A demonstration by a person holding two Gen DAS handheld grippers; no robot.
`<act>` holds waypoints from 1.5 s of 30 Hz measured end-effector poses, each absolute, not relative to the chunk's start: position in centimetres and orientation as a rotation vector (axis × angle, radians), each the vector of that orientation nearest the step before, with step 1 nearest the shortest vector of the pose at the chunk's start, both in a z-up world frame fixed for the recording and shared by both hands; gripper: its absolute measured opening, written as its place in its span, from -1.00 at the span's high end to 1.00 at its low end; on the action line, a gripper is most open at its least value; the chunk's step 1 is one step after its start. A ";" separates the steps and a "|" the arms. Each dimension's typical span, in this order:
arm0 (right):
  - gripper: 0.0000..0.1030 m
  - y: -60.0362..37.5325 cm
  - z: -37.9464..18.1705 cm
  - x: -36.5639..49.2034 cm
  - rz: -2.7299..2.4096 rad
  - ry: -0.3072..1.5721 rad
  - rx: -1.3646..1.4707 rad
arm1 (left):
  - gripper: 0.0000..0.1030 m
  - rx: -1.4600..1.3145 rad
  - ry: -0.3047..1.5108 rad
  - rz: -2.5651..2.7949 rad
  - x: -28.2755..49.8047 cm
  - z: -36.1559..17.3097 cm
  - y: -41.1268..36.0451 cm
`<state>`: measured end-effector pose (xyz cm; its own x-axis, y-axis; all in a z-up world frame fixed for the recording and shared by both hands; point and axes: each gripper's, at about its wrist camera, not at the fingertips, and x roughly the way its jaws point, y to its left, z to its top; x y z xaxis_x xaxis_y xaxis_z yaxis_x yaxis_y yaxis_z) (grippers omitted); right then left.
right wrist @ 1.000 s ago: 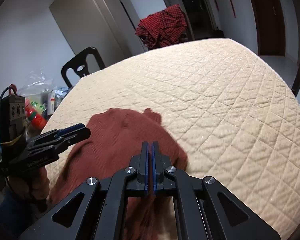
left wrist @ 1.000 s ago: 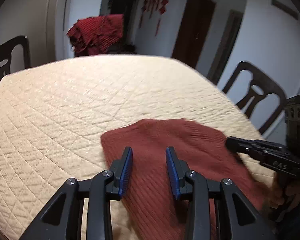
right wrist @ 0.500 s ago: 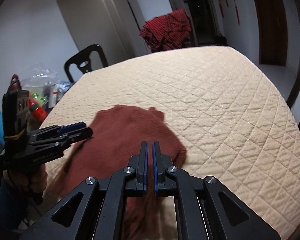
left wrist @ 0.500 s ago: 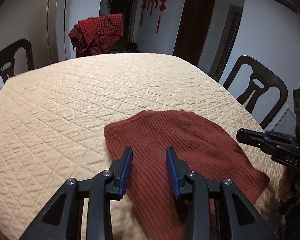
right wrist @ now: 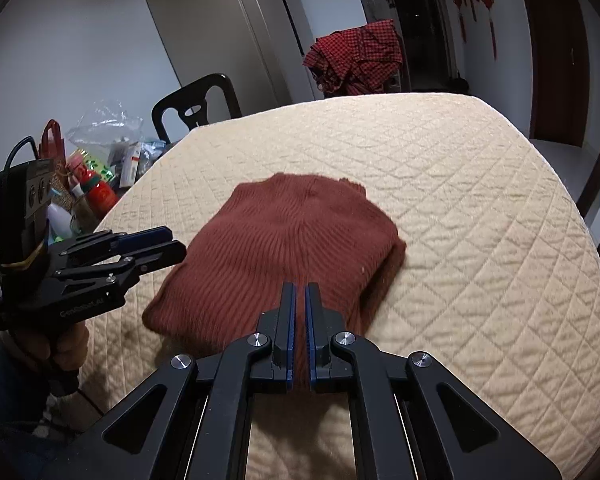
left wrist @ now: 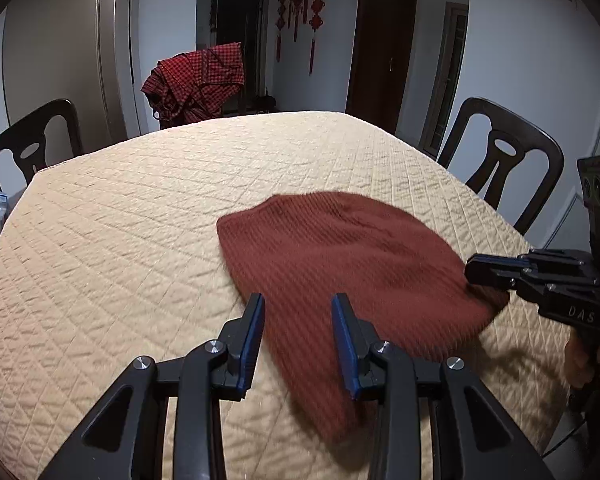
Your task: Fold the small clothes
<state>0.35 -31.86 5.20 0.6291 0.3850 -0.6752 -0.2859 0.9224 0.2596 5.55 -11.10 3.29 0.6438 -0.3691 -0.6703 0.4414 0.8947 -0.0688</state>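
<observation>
Below, the rust knit garment lies under the left gripper's parted jaws; right gripper's jaws clamp its edge.

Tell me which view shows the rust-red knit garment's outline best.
The right wrist view: the rust-red knit garment shows most of its outline, far edge and doubled right side included. In the left wrist view its near end blurs behind the left tongs.
</observation>
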 end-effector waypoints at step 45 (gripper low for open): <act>-0.04 -35.1 2.1 3.7 0.335 0.912 0.359 | -0.13 -0.137 0.825 -0.507 8.1 0.5 -9.0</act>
<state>3.74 -35.07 2.13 0.5683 0.4282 -0.7026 -0.1287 0.8897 0.4381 8.06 -9.04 0.52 0.5675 -0.4818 -0.6677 0.3776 0.8729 -0.3090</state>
